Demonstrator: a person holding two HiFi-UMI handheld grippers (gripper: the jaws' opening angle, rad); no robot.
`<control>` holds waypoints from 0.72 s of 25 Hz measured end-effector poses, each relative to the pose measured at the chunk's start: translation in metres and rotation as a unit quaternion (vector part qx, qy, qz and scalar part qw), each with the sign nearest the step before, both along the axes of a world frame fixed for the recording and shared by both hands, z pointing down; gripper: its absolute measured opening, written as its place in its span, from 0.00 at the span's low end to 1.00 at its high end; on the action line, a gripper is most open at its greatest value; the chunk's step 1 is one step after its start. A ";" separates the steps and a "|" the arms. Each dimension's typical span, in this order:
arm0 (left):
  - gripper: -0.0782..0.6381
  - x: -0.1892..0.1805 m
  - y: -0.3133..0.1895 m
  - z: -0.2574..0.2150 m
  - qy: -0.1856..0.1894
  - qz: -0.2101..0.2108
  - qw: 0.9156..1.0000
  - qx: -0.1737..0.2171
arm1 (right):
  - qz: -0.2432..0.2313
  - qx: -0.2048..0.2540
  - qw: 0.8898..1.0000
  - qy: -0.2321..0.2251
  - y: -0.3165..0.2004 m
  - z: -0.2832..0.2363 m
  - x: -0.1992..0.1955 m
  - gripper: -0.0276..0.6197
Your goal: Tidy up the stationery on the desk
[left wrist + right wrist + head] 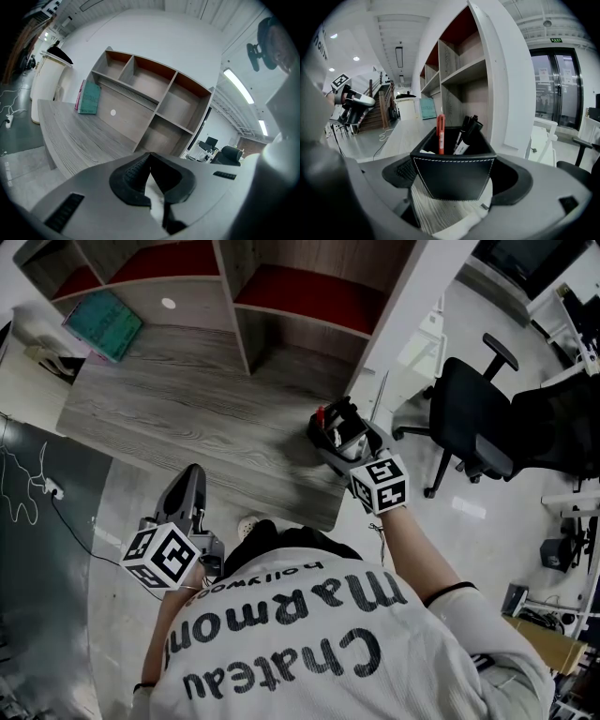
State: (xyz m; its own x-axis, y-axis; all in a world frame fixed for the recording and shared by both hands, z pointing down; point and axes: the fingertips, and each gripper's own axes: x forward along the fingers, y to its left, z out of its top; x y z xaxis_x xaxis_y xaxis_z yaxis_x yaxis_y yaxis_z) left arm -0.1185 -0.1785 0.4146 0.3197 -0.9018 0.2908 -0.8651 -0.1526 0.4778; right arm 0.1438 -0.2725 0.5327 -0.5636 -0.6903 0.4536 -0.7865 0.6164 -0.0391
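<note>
A black leather pen holder [330, 425] stands at the near right corner of the grey wooden desk [206, 409]. My right gripper [339, 435] is shut on it, one jaw against each side. In the right gripper view the pen holder [454, 178] holds a red pen [440, 133] and black markers [467, 132], all upright. My left gripper [192, 476] hangs over the floor off the desk's near left side. Its jaws are shut and nothing is between them. In its own view the left gripper [150, 157] points toward the desk and the shelves.
A wooden shelf unit [234, 315] with red-backed compartments stands along the desk's back edge. A teal book [103, 324] leans at the far left. A black office chair [473, 423] is to the right of the desk. A cable with a socket [52, 488] lies on the floor at the left.
</note>
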 end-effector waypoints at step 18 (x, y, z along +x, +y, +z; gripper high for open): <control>0.13 -0.006 -0.001 0.015 -0.003 0.033 0.999 -0.038 | 0.001 -0.001 1.000 -0.002 0.004 0.000 0.001 0.73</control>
State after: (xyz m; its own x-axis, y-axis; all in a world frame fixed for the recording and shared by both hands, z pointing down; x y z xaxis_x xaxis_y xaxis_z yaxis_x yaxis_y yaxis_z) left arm -0.1243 -0.1791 0.4295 0.3749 -0.8540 0.3607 -0.8577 -0.1717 0.4847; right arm 0.1445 -0.2684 0.5322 -0.5639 -0.6904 0.4531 -0.7876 0.6147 -0.0435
